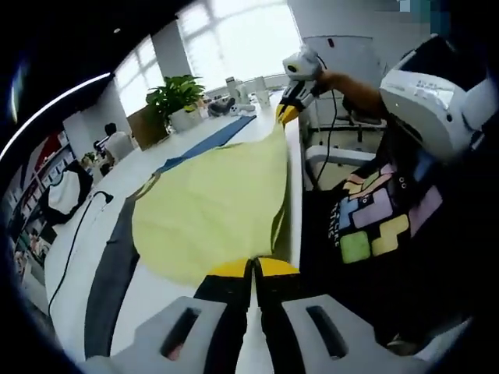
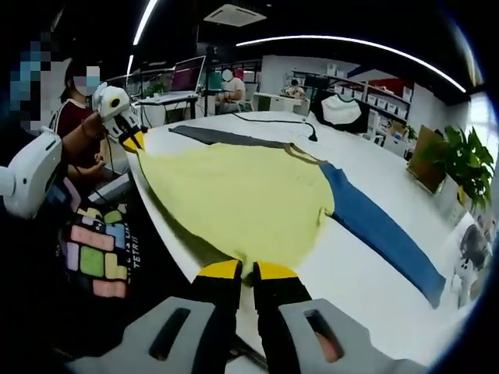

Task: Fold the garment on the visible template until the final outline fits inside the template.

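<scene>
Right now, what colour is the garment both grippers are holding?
Pale yellow garment, clearest in the right gripper view.

Ahead of the left jaws, daylight is pouring through tall windows (image 1: 234, 35) behind a potted plant (image 1: 178, 97). Beyond the right jaws, ceiling light strips (image 2: 351, 43) are glowing over desks with monitors (image 2: 189, 76).

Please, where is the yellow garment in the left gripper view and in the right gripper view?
Left gripper view: the yellow garment spreads across the middle, from the left gripper up to the right gripper.
Right gripper view: the yellow garment lies in the middle, above the right gripper.
Shared landmark: the potted plant.
</scene>
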